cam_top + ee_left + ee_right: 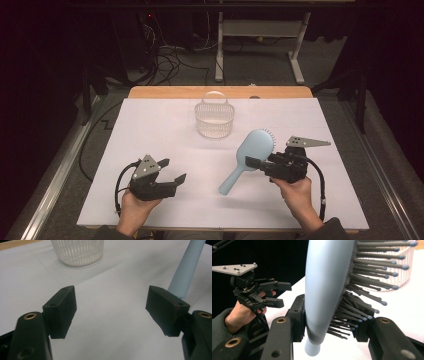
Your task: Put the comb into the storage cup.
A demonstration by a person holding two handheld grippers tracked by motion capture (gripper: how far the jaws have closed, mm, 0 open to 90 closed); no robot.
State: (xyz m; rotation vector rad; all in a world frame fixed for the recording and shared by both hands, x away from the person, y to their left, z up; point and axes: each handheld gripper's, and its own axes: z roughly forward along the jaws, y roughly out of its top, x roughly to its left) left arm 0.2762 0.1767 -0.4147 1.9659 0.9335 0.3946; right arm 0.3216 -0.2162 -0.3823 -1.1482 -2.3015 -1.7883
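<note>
hairbrush (248,157) clamped in right gripper (252,162) above bare mid-table; left gripper (172,171) released, empty.

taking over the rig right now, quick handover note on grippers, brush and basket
Right gripper: shut on the light blue hairbrush, one pad on its back, the other in the bristles, brush lifted off the table.
Left gripper: open, holding nothing, low over the table near the brush handle.
White basket: upright at the far middle, looks empty.
Done: brush picked up.
Left: probably carrying it to the basket and letting go.
</note>
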